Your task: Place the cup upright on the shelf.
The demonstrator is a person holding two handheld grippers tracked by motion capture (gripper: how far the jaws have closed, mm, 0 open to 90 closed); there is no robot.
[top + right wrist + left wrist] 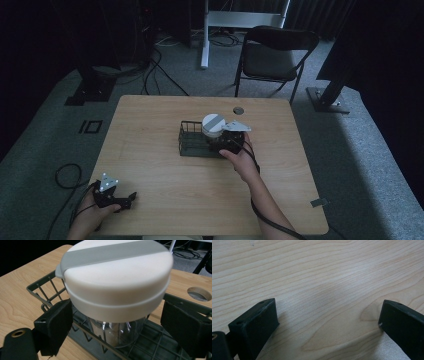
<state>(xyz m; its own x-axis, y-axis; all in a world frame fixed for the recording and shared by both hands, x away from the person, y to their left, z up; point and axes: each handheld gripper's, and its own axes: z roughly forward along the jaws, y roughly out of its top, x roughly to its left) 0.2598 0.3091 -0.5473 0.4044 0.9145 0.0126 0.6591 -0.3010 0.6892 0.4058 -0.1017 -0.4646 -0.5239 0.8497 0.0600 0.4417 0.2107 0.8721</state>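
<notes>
Squarely between the spread jaws of the right gripper (117, 322) stood the lidded clear jar (117, 290), upright in the wire basket (189, 142), ungripped. Well apart, the left gripper (116, 199) lay open and empty at the table's (150, 115) near-left corner.

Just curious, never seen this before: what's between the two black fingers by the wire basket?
A clear jar with a white lid stands in the basket between the right gripper's fingers, which look open; the right gripper view shows it.

Black folding chair (277, 52) behind wooden table (150, 165)
</notes>
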